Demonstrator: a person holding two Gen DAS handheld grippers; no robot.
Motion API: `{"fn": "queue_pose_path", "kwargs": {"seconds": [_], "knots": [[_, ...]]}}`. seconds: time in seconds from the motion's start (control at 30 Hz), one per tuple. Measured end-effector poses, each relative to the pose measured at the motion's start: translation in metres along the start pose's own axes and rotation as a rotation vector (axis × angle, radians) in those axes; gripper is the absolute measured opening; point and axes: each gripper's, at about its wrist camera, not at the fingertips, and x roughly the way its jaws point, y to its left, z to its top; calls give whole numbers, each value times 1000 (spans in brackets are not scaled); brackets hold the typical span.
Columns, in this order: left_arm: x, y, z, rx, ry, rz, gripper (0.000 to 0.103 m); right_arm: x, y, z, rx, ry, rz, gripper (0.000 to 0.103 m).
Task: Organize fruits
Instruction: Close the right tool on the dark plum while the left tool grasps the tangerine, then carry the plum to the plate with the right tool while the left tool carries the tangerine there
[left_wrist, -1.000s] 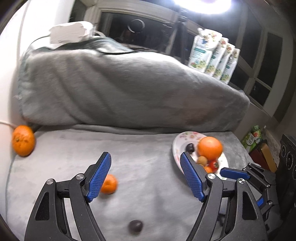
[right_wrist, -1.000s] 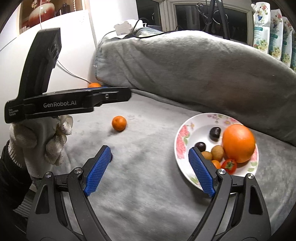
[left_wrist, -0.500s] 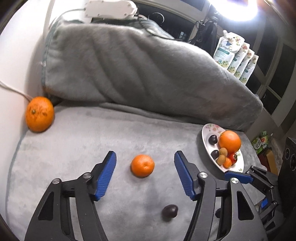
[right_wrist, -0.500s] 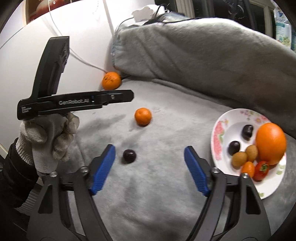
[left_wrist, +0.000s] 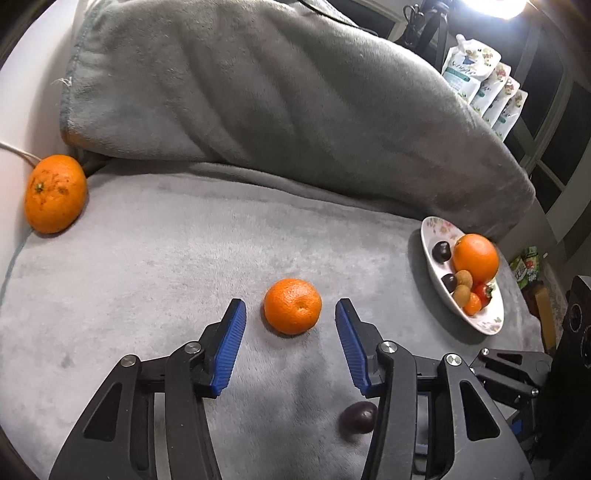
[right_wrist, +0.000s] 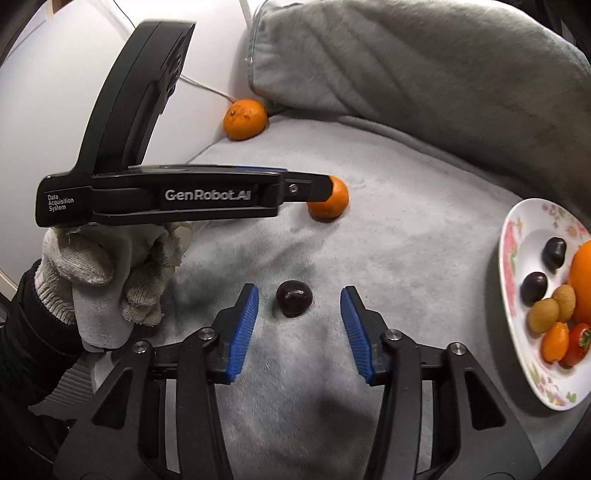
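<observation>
Now the spread left tool (left_wrist: 290, 321) frames a dimpled orange mandarin (left_wrist: 292, 306), the spread right tool (right_wrist: 299, 305) a glossy dark plum (right_wrist: 294, 297).

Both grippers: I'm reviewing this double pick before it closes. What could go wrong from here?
1. The mandarin is round on soft blanket; the open left gripper brackets it only near the fingertips, so closing may squirt it forward.
2. The dark fruit is small between the right gripper pads; a hard squeeze might bruise it or roll it away.
3. The plate is crowded, so added fruit could roll off.
</observation>
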Motion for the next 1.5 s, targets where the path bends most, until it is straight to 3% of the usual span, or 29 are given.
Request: {"fn": "queue_pose_path", "kwargs": {"seconds": [0.57, 0.83, 1.5], "knots": [[27, -8, 3, 24, 49, 23, 37, 19, 4, -2, -3, 45, -2, 38], [29, -8, 4, 18, 46, 23, 36, 22, 11, -3, -25, 48, -11, 25], [0, -16, 7, 36, 2, 18, 35, -20, 1, -15, 40, -45, -14, 25]]}}
